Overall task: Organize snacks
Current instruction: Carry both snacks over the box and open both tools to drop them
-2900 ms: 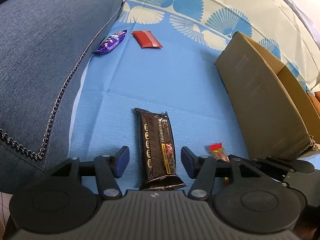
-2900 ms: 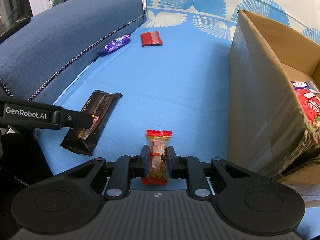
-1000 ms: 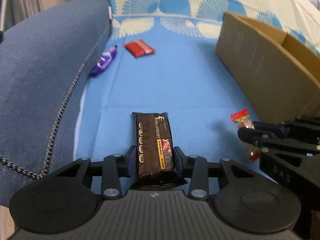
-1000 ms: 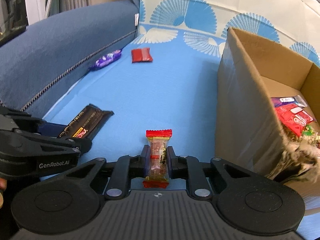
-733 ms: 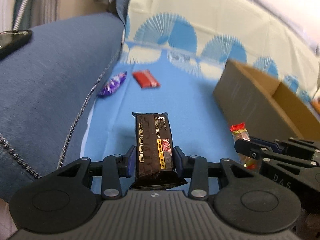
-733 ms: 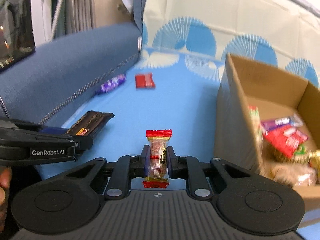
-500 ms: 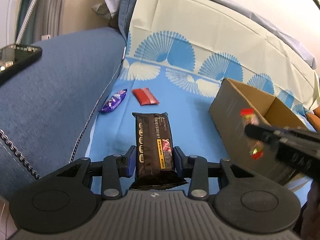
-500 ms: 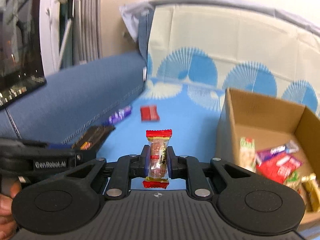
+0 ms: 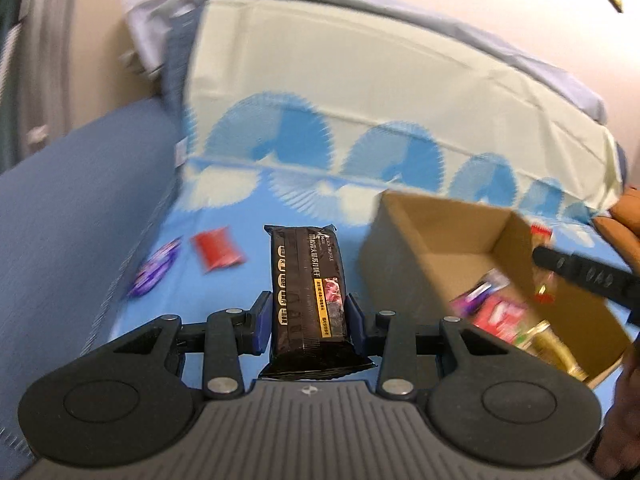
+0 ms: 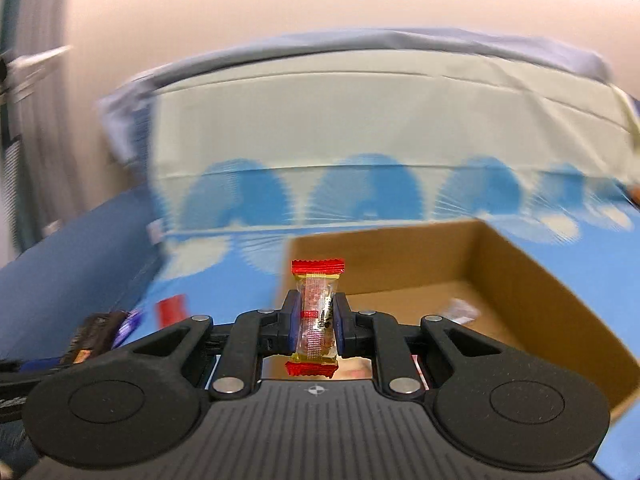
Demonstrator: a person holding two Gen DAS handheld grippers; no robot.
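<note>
Currently, in the left wrist view, the left gripper is clamping a black snack bar between its pads, above the blue sheet. At 3 o'clock the cardboard box is standing open, with wrapped snacks lying inside; at 9 o'clock a red packet and a purple packet are lying on the sheet. In the right wrist view, the right gripper is gripping a small red-ended candy, which is sitting before the box's near corner, at 12 o'clock.

black snack bar and red-ended candy held above open cardboard box.
</note>
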